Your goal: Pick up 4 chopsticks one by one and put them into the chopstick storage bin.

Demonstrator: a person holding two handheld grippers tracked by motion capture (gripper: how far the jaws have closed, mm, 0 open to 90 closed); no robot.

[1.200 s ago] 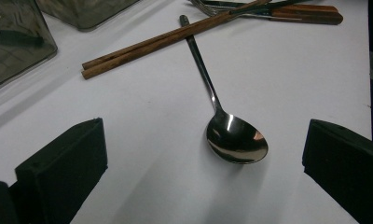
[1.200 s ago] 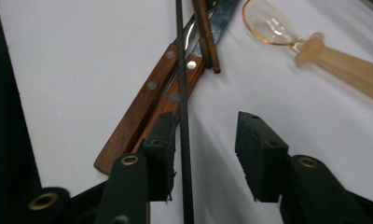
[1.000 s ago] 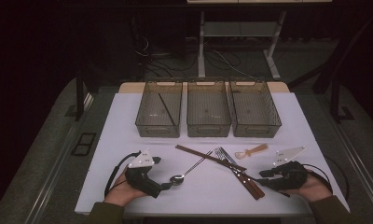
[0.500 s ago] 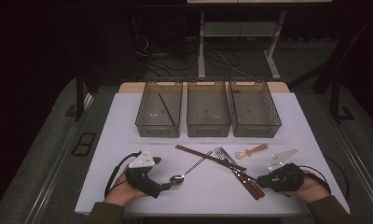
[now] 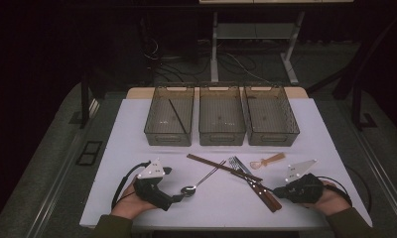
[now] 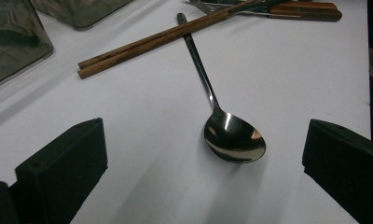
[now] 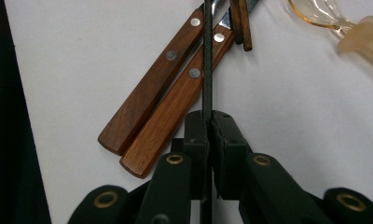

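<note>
A white table (image 5: pixel 137 129) carries everything. Along its far side stand three smoked clear plastic bins in a row, close beside one another: the left bin (image 5: pixel 169 117) has one thin dark stick leaning slantwise inside it, while the middle bin (image 5: pixel 222 116) and the right bin (image 5: pixel 270 116) seem to hold nothing more than small specks, though the dim light makes that hard to judge.

In front of the bins lies a loose heap of cutlery. A pair of brown wooden chopsticks (image 5: pixel 221 167) runs slantwise and lies across the handle of a steel spoon (image 5: pixel 200 182), whose bowl rests near the left gripper (image 5: pixel 177 197). Two wooden-handled utensils (image 7: pixel 166 93) lie side by side with riveted handles; one ends in fork tines (image 5: pixel 234 162). To the right of the heap, apart from it, lies a small amber plastic spoon (image 5: pixel 268 160).

The left gripper sits on the table with its jaws spread wide, the spoon's bowl (image 6: pixel 234 138) lying between them and touching neither. The right gripper (image 7: pixel 208 119) has its jaws pressed together on a thin dark rod (image 7: pixel 207 60), which runs forward from the jaws over the wooden handles toward the heap.
</note>
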